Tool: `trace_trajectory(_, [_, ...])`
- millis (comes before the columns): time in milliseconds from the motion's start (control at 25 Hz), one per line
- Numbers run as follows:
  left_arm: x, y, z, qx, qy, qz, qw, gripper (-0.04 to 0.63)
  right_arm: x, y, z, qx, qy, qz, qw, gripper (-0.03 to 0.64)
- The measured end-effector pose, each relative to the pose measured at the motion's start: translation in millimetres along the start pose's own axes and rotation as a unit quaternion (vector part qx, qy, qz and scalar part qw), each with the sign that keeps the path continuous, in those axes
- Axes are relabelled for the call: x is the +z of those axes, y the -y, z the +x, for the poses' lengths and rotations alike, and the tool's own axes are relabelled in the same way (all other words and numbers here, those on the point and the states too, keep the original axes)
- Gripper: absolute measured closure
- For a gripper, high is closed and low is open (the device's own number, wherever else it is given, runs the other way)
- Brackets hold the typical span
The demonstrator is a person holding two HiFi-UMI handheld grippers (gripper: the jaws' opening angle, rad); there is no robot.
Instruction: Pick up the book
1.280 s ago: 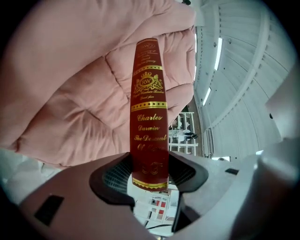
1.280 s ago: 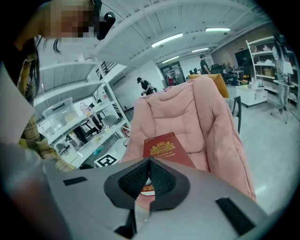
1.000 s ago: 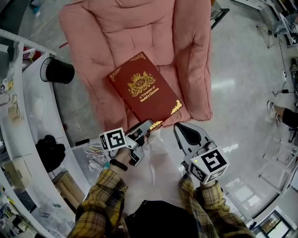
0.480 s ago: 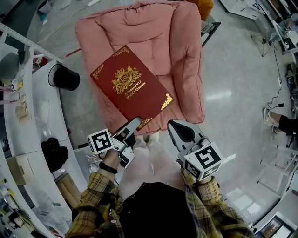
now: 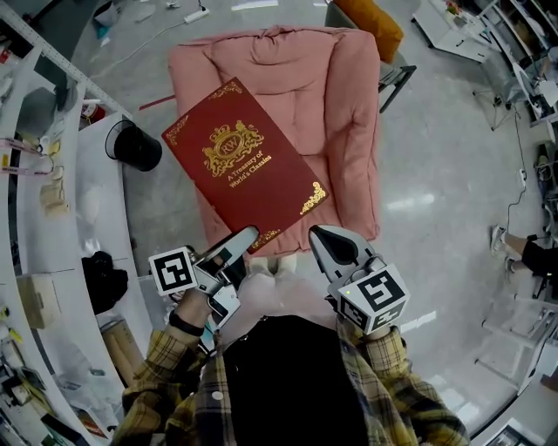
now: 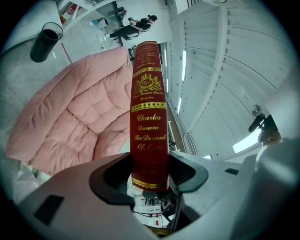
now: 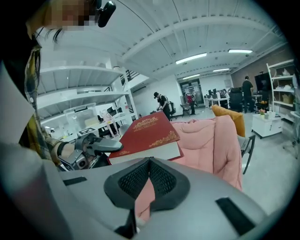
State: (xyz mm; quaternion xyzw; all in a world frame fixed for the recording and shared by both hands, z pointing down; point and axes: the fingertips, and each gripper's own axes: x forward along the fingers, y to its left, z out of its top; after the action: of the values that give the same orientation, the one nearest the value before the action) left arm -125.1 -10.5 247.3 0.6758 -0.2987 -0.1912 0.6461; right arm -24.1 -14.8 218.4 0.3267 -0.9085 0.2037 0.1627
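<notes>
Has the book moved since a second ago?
Yes. The book, clamped in the left claw, has risen off the pink cushion and now overhangs its left edge.

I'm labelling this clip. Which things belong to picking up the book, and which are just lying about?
In the job:
book
left gripper, clamped on the book

Lying about:
pink chair
black bin
orange cushion
right gripper, shut, empty

Left hand-held gripper (image 5: 247,236) clamped, right one (image 5: 319,235) closed
</notes>
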Motion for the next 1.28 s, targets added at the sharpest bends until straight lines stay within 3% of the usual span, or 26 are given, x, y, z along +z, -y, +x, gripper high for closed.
trace_trajectory(400, [11.1,47.4,-20.1,-0.02,0.005,0.022,0.9996,0.351,17.5,-9.2,-3.1,0.014,0.013,-0.015,1.0,0.6])
trace_trajectory(1280, [12.9,54.3,-20.4,-0.026,-0.008,0.025,0.9993,0.351,22.0,-14.0,3.7,0.041,0.002,-0.037,0.998,0.6])
